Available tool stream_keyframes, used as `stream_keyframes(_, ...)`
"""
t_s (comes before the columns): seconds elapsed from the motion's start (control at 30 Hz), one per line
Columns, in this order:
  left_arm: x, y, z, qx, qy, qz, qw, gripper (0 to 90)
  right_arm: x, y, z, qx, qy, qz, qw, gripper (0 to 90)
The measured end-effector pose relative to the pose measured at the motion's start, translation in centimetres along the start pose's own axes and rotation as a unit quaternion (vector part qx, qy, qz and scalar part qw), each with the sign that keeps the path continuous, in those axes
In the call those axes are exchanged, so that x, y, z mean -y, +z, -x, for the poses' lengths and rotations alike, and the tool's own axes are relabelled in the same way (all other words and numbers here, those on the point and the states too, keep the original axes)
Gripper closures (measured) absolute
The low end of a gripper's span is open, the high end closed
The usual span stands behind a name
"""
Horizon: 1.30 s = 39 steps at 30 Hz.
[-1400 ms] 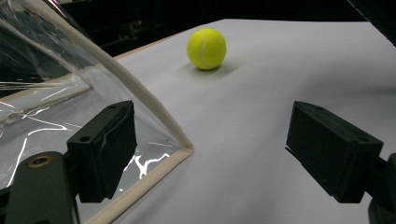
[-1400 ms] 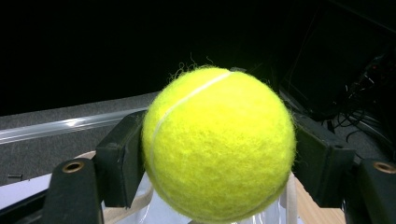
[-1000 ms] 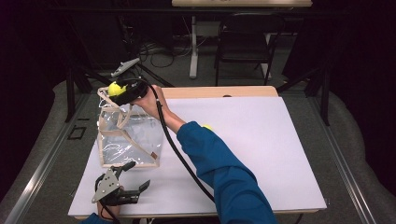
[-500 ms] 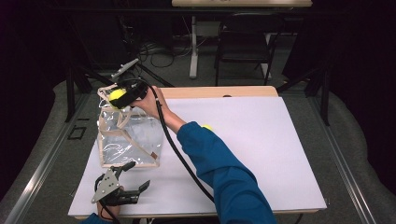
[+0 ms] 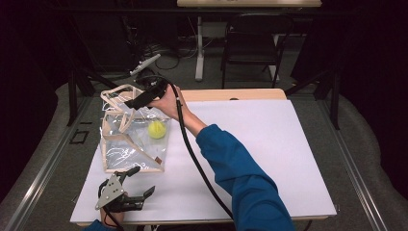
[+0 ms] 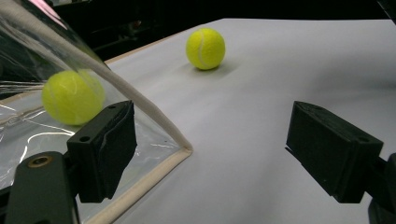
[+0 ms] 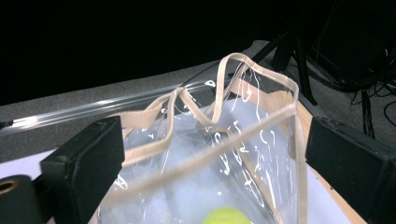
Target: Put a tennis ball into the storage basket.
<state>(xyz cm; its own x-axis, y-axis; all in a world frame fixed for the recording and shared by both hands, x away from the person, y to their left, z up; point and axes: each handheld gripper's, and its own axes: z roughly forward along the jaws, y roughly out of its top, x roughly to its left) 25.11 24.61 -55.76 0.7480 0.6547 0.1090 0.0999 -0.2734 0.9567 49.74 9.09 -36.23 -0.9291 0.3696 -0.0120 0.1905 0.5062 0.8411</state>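
White tabletop (image 5: 288, 144) fills the middle of a dark room, with a chair (image 5: 252, 43) and cables on the floor behind it. The right claw (image 5: 144, 98) hangs just above the mouth of a clear plastic bag (image 5: 130, 144) with tan trim; its jaws have just been opening, stand wide apart now, and nothing is between them. Directly below it, inside the bag, lies a yellow tennis ball (image 5: 157, 129), whose top edge peeks in at the bottom of the right gripper view (image 7: 226, 215). So that ball looks delivered.

A second tennis ball (image 6: 205, 48) sits on the bare tabletop well ahead of the left claw (image 6: 210, 154), outside the bag. The left claw rests low at the near corner of the bag, jaws spread, gripping nothing, with the bag's trimmed edge just beside one jaw.

My reading: one ball is in and one remains, so the job is roughly half done, if both balls belong in the bag.
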Motion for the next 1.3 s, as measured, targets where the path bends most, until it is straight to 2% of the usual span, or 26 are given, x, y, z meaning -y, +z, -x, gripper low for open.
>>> stream_keyframes(0.3,0.0,0.0,0.0,0.0,0.004,-0.002,1.0,16.0,1.3,-1.9,-0.6,-0.012,-0.016,-0.015,0.9997,0.0)
stream_keyframes(0.53,0.0,0.2,0.0,0.003,0.007,-0.005,1.0,16.0,1.3,-1.9,-0.6,-0.012,-0.016,-0.015,0.9997,0.0)
stream_keyframes(0.57,-0.1,0.2,0.0,0.006,0.008,-0.007,0.9999,16.0,3.0,-3.6,-1.1,-0.01,-0.025,-0.026,0.9993,0.0)
stream_keyframes(0.6,-0.1,0.2,0.0,0.006,0.007,-0.007,0.9999,16.0,3.3,-4.0,-1.1,-0.01,-0.025,-0.026,0.9993,0.0)
stream_keyframes(1.03,-0.1,0.1,0.1,0.005,0.01,-0.005,0.9999,16.0,5.1,-6.6,-0.8,0.0,-0.021,-0.023,0.9995,0.0)
stream_keyframes(1.3,-0.1,0.2,0.2,0.002,0.011,-0.004,0.9999,16.0,7.0,-8.3,-0.2,0.01,-0.012,-0.028,0.9995,0.0)
